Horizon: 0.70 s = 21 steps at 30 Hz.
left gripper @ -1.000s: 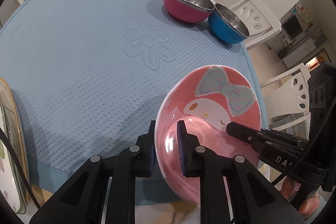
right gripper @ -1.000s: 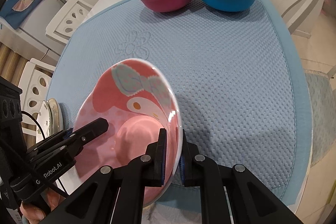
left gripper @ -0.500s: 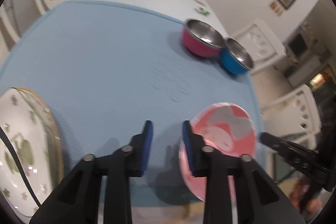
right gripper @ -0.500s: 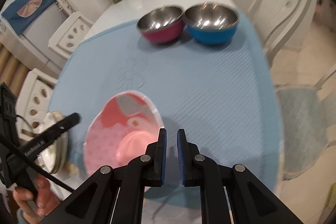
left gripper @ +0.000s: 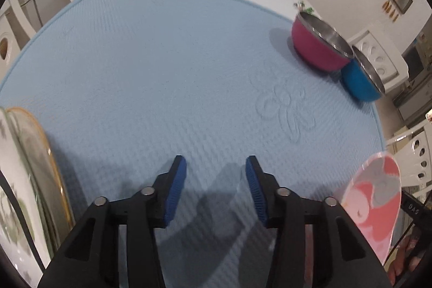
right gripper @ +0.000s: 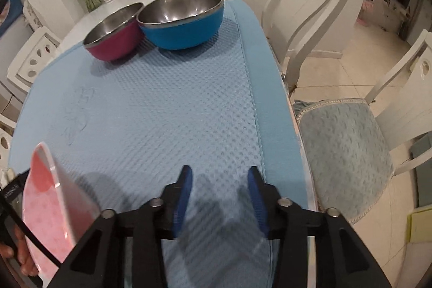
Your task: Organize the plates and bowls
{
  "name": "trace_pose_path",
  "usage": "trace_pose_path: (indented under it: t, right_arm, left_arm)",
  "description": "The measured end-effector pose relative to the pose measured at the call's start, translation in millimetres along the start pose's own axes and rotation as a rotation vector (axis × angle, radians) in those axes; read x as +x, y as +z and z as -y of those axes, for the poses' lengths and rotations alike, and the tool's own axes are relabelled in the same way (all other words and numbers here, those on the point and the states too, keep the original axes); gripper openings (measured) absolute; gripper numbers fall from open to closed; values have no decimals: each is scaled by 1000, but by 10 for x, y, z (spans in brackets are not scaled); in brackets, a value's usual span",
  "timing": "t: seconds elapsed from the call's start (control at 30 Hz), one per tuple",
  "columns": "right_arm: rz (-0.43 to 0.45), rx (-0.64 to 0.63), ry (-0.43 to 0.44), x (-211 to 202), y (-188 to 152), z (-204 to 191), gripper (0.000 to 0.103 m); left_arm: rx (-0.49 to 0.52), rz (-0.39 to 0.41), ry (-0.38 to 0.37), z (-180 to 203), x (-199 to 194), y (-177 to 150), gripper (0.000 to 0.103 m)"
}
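Your left gripper (left gripper: 216,166) hangs over the blue mat (left gripper: 167,66) with its jaws opening and nothing between them — only mat below. Your right gripper (right gripper: 220,176) does the same near the mat's right edge, jaws opening, empty. The pink plate (left gripper: 374,204) sits between the two at the near edge of the mat, free of both; it looks tilted, though how it rests is unclear. The floral plates (left gripper: 24,180) lie at the left edge. The magenta bowl (right gripper: 113,29) and blue bowl (right gripper: 183,18) stand side by side, touching, at the far end.
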State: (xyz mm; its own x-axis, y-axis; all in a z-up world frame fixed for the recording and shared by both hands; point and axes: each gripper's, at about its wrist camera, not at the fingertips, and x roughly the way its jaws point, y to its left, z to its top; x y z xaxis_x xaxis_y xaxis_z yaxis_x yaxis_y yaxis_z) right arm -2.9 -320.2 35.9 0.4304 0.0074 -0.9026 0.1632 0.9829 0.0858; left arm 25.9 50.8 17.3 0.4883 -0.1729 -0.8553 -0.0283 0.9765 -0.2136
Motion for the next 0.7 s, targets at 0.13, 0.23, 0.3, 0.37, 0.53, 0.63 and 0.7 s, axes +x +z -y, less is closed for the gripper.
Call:
trace_pose_path:
  t: [0.13, 0.23, 0.3, 0.37, 0.53, 0.63, 0.7]
  right_arm:
    - [36, -42, -32, 132, 41, -147, 47]
    - [81, -64, -54, 213, 81, -255, 48]
    - [107, -71, -58, 243, 136, -298, 48]
    - [117, -72, -57, 291, 202, -319, 48]
    - [147, -115, -78, 408, 300, -385, 70]
    - [143, -109, -104, 443, 310, -371, 90]
    - [123, -71, -126, 490, 339, -310, 103]
  left_arm:
    - [50, 42, 40, 85, 109, 73, 72]
    - [78, 72, 75, 158, 187, 92, 84]
    - [76, 89, 85, 143, 199, 94, 89]
    - [75, 97, 86, 147, 218, 105, 94]
    - [110, 96, 121, 189, 281, 90, 102]
    - [135, 98, 140, 224, 295, 67, 103]
    - [130, 99, 145, 221, 287, 47, 103]
